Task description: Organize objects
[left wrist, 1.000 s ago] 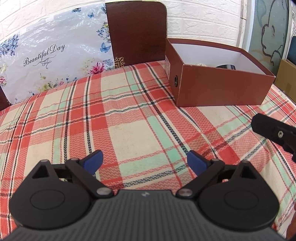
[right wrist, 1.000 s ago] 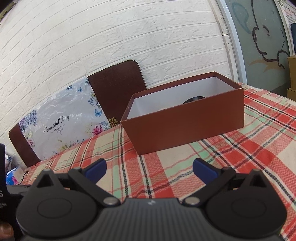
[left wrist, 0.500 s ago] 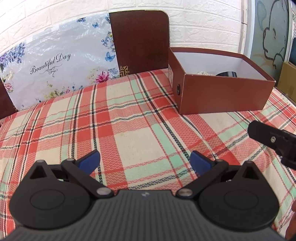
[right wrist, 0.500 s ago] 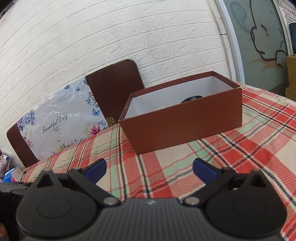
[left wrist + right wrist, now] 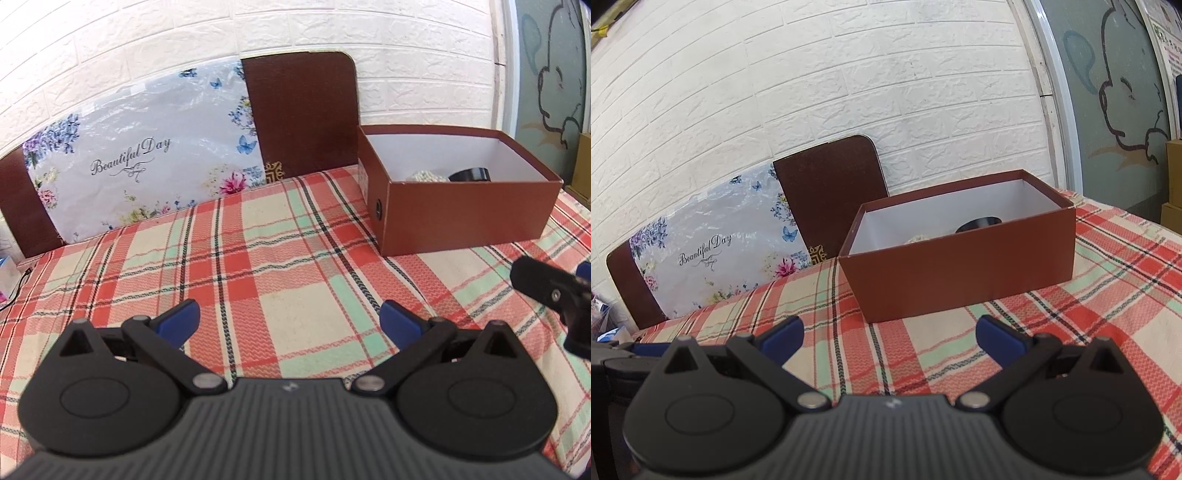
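An open brown box with a white inside stands on the plaid tablecloth at the far right; it also shows in the right wrist view. Inside lie a black round object and a pale beaded item, both partly hidden by the box wall. My left gripper is open and empty above the cloth, well short of the box. My right gripper is open and empty in front of the box. The right gripper's side shows at the right edge of the left wrist view.
Two brown chair backs stand behind the table against a white brick wall. A floral plastic sheet reading "Beautiful Day" hangs over them. Cardboard boxes sit at the far right. Small clutter lies past the table's left edge.
Both grippers have pulled back and tilted up, so the box looks farther and more wall shows. Both stay open and empty. The box has not moved.
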`<state>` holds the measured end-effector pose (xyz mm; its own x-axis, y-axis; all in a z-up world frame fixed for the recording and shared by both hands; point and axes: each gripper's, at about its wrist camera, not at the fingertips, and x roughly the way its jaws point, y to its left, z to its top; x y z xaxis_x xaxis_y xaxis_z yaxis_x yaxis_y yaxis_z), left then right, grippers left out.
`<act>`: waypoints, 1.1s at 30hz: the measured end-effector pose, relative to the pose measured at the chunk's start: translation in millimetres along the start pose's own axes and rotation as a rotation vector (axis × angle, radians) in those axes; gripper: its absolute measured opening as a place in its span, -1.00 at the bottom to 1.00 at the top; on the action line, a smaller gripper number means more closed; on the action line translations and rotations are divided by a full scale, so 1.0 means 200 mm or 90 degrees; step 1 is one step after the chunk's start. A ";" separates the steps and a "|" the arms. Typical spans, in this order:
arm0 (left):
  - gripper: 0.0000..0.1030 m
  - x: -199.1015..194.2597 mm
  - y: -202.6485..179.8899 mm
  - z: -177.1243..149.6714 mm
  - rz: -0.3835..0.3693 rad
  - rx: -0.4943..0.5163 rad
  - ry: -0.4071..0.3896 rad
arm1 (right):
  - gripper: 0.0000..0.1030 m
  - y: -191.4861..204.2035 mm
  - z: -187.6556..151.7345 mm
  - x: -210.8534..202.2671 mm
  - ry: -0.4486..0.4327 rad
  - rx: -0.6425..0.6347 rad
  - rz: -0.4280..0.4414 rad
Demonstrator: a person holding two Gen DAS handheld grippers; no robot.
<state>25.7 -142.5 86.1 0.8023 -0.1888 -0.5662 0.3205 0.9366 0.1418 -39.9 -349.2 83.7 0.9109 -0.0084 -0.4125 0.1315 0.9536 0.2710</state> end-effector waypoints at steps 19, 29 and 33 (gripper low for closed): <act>1.00 0.00 0.01 -0.01 0.021 0.006 0.015 | 1.00 -0.02 0.00 0.01 0.011 -0.004 -0.002; 1.00 0.02 0.00 -0.02 0.026 0.018 0.031 | 1.00 -0.02 -0.01 0.02 0.017 0.001 -0.008; 1.00 0.03 0.00 -0.03 0.026 0.017 0.041 | 1.00 -0.03 -0.02 0.03 0.020 0.003 -0.012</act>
<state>28.3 -142.4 77.7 0.7814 -0.1312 -0.6101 0.3027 0.9346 0.1867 -36.9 -353.5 76.7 0.8954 -0.0160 -0.4449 0.1499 0.9518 0.2676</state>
